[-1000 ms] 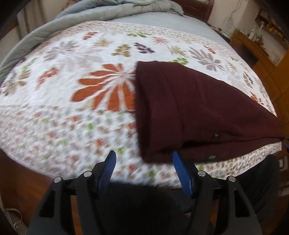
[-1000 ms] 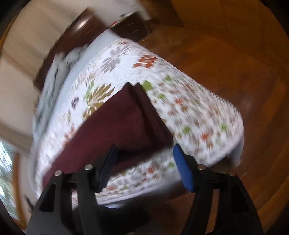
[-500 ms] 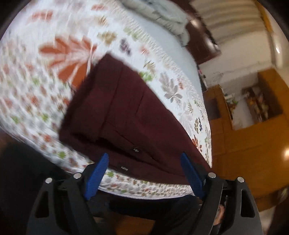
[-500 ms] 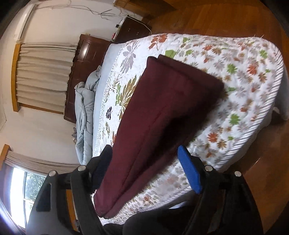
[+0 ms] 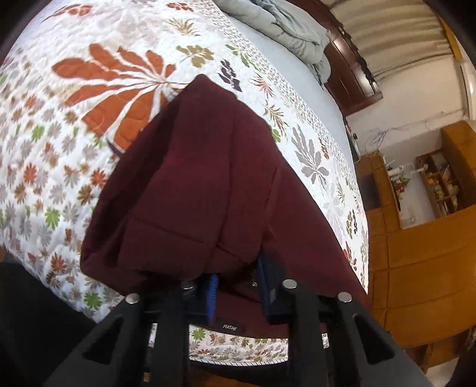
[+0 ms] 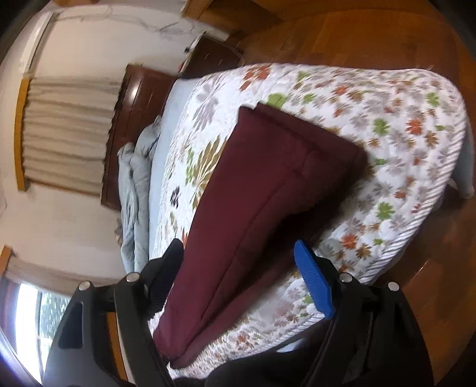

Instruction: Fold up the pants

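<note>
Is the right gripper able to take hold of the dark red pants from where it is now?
Probably yes. The right gripper is open, and the pants already lie between its fingers on the quilt. Nothing blocks them. It has only to close.

Left gripper (image 5: pixel 236 287) angled down, jaws closing on cloth — right gripper (image 6: pixel 238 279) spread wide.

One pair of pants (image 5: pixel 208 184), one quilt (image 5: pixel 74 125), one blanket (image 5: pixel 285 23), two grippers (image 5: pixel 238 285) and one headboard (image 6: pixel 134 119).
</note>
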The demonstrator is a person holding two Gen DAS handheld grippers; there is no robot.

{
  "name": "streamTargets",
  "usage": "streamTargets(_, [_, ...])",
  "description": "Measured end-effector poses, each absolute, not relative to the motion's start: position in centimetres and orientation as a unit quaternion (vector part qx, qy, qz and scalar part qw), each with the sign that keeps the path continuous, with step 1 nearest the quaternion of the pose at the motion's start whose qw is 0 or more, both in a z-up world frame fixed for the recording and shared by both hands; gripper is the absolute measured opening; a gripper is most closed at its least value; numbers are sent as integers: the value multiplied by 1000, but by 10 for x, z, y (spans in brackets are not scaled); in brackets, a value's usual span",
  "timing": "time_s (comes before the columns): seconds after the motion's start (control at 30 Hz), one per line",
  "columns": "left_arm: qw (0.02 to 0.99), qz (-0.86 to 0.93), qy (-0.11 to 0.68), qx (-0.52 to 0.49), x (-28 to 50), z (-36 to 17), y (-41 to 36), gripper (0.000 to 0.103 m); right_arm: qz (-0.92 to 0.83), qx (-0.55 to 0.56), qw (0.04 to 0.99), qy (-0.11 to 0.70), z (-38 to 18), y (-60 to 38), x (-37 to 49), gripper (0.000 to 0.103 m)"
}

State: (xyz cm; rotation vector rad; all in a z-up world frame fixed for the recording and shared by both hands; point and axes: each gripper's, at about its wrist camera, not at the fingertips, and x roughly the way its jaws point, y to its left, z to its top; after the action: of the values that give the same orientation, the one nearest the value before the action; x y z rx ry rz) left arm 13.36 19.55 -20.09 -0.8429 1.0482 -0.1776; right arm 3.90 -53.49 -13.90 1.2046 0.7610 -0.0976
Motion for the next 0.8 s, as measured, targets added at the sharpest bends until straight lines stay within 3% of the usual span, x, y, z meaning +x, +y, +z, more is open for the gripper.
streamTargets(0.17, [785, -78, 479, -385, 125, -201, 200, 20, -65, 569, 753, 325, -137, -541, 35, 77])
streamTargets(0.3, [768, -68, 495, -400, 134, -214, 201, 40, -77, 569, 750, 330, -141, -545, 43, 76])
streamTargets(0.33, [766, -67, 488, -412, 135, -216, 202, 40, -84, 570, 747, 331, -145, -545, 45, 66])
streamTargets(0.37, [769, -67, 484, -412, 138, -215, 201, 37, -84, 573, 744, 334, -147, -546, 51, 48])
streamTargets(0.4, [774, -68, 478, -409, 140, -213, 200, 22, -81, 572, 742, 341, -149, -546, 58, 34])
streamTargets(0.43, [783, -74, 466, -406, 142, -205, 200, 18, -78, 561, 743, 356, -148, -543, 70, 10])
streamTargets(0.6, [817, -120, 380, -416, 125, -147, 210, 14, -48, 485, 818, 305, -88, -528, 78, 8])
streamTargets(0.8, [764, -64, 464, -444, 112, -224, 219, 14, -85, 531, 764, 358, -176, -546, 61, 8])
